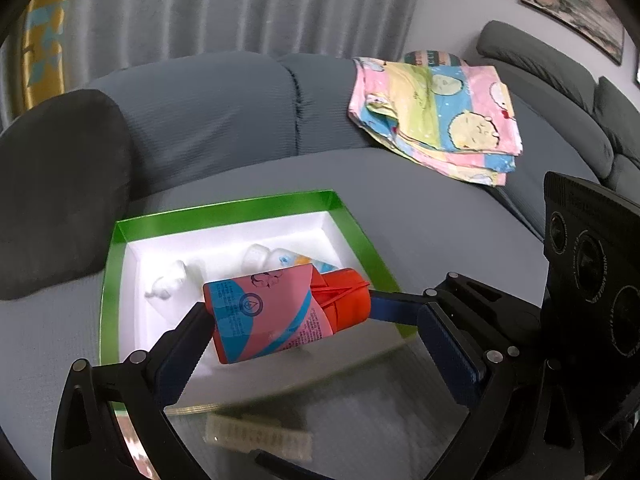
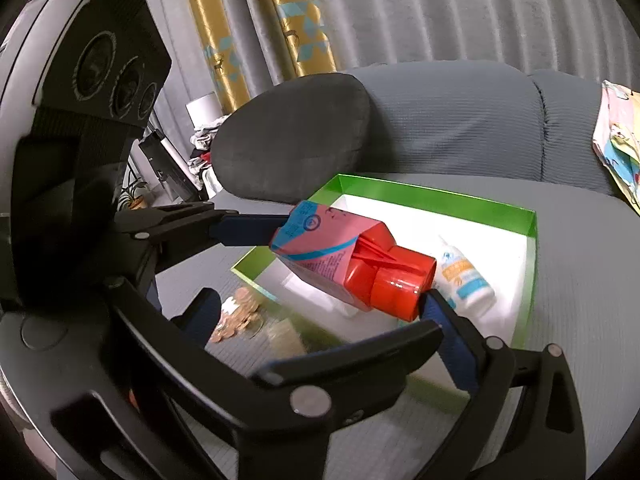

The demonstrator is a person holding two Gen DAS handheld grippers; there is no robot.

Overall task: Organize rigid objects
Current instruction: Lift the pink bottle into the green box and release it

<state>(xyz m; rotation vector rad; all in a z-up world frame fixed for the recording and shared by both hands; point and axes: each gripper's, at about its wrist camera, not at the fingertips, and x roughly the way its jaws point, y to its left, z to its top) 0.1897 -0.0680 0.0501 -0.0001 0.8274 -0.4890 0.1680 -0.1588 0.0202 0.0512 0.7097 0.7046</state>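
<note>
A red bottle with a pink and blue label (image 1: 280,312) hangs lengthwise above the green-rimmed white box (image 1: 224,208). My left gripper (image 1: 316,344) touches its base with the left finger (image 1: 184,344); the right finger (image 1: 452,348) stands apart from it. The right gripper's blue finger (image 1: 394,308) meets the cap end. In the right wrist view the bottle (image 2: 344,260) spans between the left gripper's finger (image 2: 248,230) and my right gripper's (image 2: 320,320) right finger (image 2: 444,316). Inside the box lie a white bottle (image 2: 464,276) and a small white item (image 1: 168,284).
The box (image 2: 440,200) sits on a grey couch seat with a dark cushion (image 1: 60,192) behind it. A folded colourful cloth (image 1: 436,112) lies at the back right. Coins (image 2: 240,312) show under the glass table edge near me.
</note>
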